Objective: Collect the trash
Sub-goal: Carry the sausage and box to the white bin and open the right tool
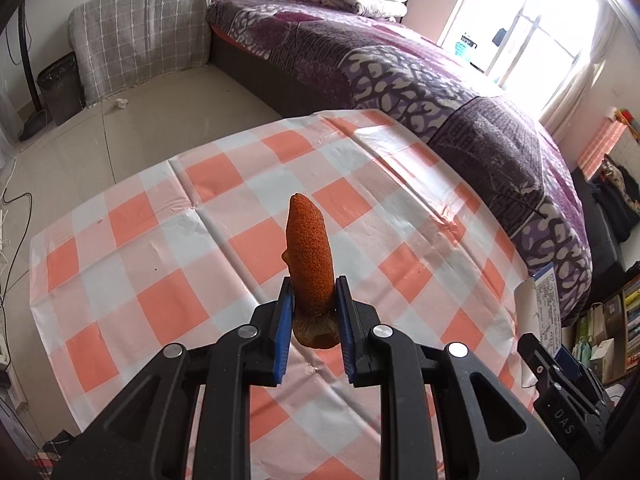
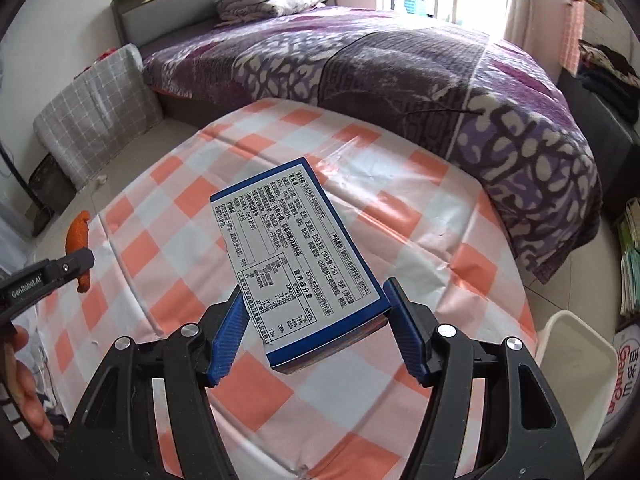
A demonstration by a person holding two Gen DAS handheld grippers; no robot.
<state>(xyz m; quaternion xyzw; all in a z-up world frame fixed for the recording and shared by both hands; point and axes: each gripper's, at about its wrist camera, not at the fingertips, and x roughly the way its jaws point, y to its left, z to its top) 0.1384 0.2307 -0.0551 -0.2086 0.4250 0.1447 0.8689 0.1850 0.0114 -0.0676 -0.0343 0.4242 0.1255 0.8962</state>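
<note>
My left gripper (image 1: 313, 300) is shut on an orange peel (image 1: 309, 256) and holds it upright above the table with the orange-and-white checked cloth (image 1: 168, 264). The peel and left gripper also show at the left of the right wrist view (image 2: 78, 236). My right gripper (image 2: 316, 308) is shut on a blue-and-white printed box (image 2: 292, 256), lifted above the cloth (image 2: 420, 216). The box and right gripper show at the right edge of the left wrist view (image 1: 540, 296).
A bed with a purple patterned blanket (image 1: 420, 72) runs behind the table. A dark waste bin (image 1: 60, 84) stands on the floor at far left beside a folded grey mattress (image 1: 140, 28). A white bin (image 2: 576, 364) sits at the table's right. Shelves (image 1: 616, 320) stand at right.
</note>
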